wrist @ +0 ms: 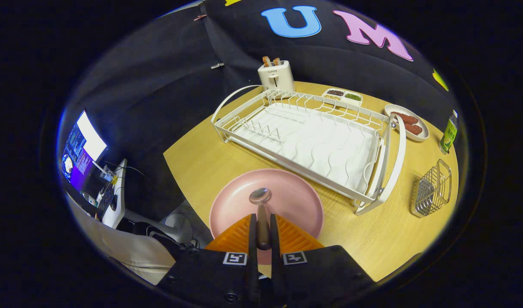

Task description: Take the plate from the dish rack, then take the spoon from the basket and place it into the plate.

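A pink plate (pixel 287 201) lies flat on the wooden table, just ahead of my fingers and in front of the white dish rack (pixel 308 137). My gripper (pixel 263 231) is shut on the handle of a metal spoon (pixel 260 197), both fingers pressing on it. The spoon's bowl points forward and hangs over the middle of the plate; I cannot tell whether it touches the plate. A small wire basket (pixel 432 188) stands to the right of the rack, and nothing shows inside it. The dish rack holds no dishes.
Behind the rack stands a white toaster (pixel 277 75) with bread in it. A divided dish of grains (pixel 342 96), a plate with sausages (pixel 409 122) and a green bottle (pixel 448 132) sit along the table's far right. The table edge (pixel 180 179) drops off to the left; a monitor (pixel 81 147) stands beyond.
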A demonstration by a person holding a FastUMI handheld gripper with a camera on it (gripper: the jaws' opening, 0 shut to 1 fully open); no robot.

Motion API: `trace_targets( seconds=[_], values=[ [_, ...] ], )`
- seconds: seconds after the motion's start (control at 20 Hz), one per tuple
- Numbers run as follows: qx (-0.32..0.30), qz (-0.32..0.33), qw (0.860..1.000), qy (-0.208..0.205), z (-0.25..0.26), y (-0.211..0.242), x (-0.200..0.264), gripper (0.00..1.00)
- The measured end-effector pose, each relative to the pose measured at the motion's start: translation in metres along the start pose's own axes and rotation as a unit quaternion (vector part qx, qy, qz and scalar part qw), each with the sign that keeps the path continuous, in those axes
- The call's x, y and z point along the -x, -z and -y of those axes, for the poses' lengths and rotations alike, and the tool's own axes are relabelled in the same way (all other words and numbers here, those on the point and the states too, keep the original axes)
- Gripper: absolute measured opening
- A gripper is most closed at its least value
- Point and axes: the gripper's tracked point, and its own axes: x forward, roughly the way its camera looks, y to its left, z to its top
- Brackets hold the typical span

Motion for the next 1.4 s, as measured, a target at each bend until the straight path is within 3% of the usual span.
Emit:
trace_targets(
  seconds=[0.15,0.5,0.65,0.75,0.95,1.15,1.4],
  values=[
    [0.001,-0.018,0.999,0.026,0.014,0.012,-0.006,0.24],
    [-0.009,-0.027,0.999,0.042,0.023,0.02,-0.006,0.88],
    [-0.016,-0.013,0.999,0.043,0.018,0.012,-0.002,0.92],
    [-0.015,0.014,0.998,0.053,0.017,-0.005,0.005,1.0],
    [0.001,0.073,0.993,0.095,0.03,-0.046,0.031,0.99],
    [0.032,0.144,0.978,0.15,0.046,-0.1,0.076,0.99],
    [0.043,0.215,0.958,0.184,0.053,-0.163,0.13,0.99]
  ],
)
